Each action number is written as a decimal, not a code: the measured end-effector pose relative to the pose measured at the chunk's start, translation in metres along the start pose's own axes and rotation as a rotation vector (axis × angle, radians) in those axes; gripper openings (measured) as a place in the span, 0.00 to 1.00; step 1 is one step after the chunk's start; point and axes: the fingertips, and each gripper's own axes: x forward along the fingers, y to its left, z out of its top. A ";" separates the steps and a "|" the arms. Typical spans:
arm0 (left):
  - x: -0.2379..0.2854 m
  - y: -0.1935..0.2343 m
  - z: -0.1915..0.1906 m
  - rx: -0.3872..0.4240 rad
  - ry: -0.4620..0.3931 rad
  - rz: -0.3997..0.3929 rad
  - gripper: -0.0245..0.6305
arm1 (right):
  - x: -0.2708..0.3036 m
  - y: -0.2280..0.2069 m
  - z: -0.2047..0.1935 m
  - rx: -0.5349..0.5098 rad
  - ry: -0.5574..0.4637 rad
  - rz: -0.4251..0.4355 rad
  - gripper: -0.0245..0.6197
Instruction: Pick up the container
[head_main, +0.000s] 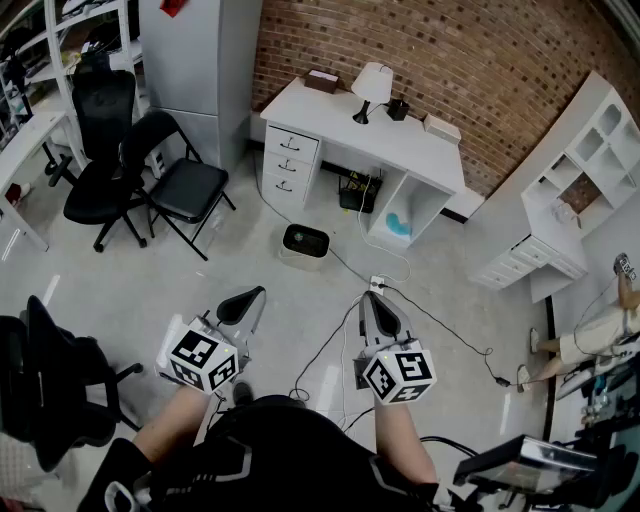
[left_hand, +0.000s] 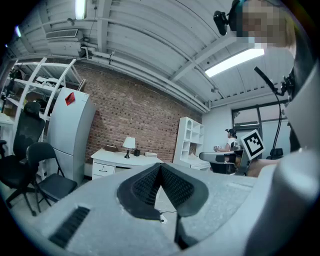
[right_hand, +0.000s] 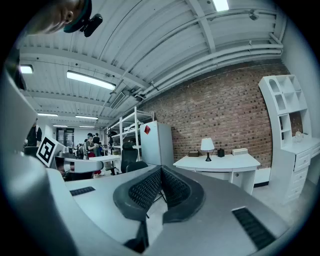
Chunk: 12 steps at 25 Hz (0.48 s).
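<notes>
- Two grippers are held out level ahead of the person, side by side and apart: the left gripper (head_main: 243, 303) and the right gripper (head_main: 384, 316); both aim toward the white desk (head_main: 345, 120) at the brick wall, which reads as a ready pose before any reach
- Each one has its jaws pressed together with nothing between the pads, as its own view shows, so neither carries anything
- The likely container (head_main: 305, 242), a low pale box with a dark top, stands on the floor (head_main: 250, 255) in front of the desk's drawer end, well apart from both grippers
- It sits low and the grippers point level, so the pick-up looks not yet begun; getting there would seem to call for a step forward and a downward reach
- A cable (head_main: 352, 268) trails over the floor just beside the box
- Neither gripper view shows the container, since each gripper's own body covers the near floor
- Whether the dark top is a lid or the contents cannot be told
- The person's body hides the floor at the bottom edge of the head view
</notes>
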 end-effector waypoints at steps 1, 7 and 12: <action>-0.001 0.000 -0.001 -0.004 0.000 0.001 0.05 | -0.001 0.001 0.000 -0.002 0.002 0.000 0.05; -0.003 0.001 -0.001 -0.021 0.005 0.000 0.05 | -0.001 0.004 0.001 -0.002 0.006 -0.002 0.05; -0.004 0.006 -0.003 -0.041 0.006 0.001 0.05 | 0.003 0.009 0.000 0.004 0.011 -0.002 0.05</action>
